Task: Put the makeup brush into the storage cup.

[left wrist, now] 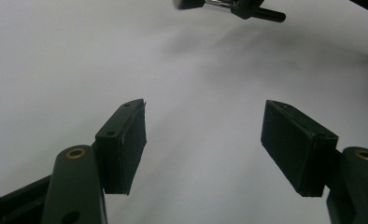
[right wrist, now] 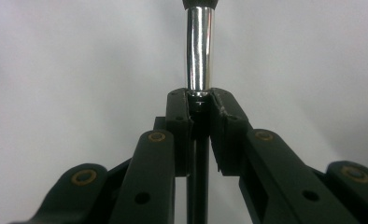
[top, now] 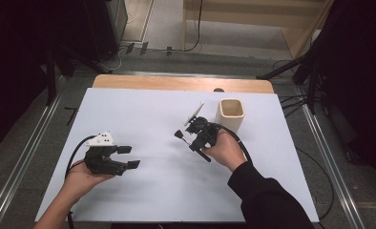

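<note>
Brush (top: 192, 141) sits pinched in the right gripper (top: 199, 138), its jaws pressed onto the handle just below the metal collar (right wrist: 200, 51) — bristles pointing left, the handle's end toward the person, lifted off the white counter (top: 143, 191). The beige cup (top: 230, 113) stands just beyond that hand. The left gripper (top: 129, 156), jaws spread and empty, is well apart.

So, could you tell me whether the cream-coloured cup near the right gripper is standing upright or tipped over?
Upright: the cream-coloured cup stands on its base on the white table, its open mouth facing up. What it holds, I cannot tell.
</note>
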The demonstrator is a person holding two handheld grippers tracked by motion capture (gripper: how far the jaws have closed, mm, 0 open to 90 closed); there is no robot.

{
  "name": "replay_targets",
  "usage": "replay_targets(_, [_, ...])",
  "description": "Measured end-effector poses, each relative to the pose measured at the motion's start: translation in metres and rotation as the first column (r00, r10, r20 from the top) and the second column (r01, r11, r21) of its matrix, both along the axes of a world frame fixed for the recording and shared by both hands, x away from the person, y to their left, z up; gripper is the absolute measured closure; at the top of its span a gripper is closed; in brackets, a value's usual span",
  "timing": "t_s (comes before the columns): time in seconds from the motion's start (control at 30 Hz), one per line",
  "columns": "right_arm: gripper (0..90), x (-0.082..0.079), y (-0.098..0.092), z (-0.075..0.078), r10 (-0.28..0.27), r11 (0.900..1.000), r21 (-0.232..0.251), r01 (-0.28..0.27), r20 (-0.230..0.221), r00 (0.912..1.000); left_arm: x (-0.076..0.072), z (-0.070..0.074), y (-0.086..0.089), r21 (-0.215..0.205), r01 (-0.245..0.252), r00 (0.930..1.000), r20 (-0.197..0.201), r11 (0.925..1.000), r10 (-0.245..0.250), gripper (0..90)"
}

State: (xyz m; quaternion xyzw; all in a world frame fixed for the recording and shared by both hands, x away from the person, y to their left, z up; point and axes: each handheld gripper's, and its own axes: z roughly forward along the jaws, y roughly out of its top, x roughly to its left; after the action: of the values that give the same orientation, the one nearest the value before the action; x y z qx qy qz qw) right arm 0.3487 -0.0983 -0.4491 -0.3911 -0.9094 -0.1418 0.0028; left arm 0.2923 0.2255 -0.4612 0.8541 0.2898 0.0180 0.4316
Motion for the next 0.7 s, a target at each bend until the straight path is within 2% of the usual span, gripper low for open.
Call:
replay_targets(0.37, [79.8,-0.012,-0.013,0.003,-0.030,0.993,0.111,0.031,-0.003,0.9995,0.000,0.000,-0.001,0.001,-0.003,1.0000,-0.007,1.0000,0.003,31.8])
replay_targets(0.5, [79.8,-0.017,-0.017,0.003,-0.039,0.987,0.158,0.039,-0.002,0.9992,0.001,0.000,-0.002,-0.002,-0.003,0.9999,-0.011,1.0000,0.003,31.9])
replay_targets(0.7, [79.8,-0.024,-0.025,0.000,-0.055,0.970,0.236,0.053,0.000,0.9985,0.001,-0.001,-0.004,0.003,-0.007,0.9997,-0.025,1.0000,0.007,31.9])
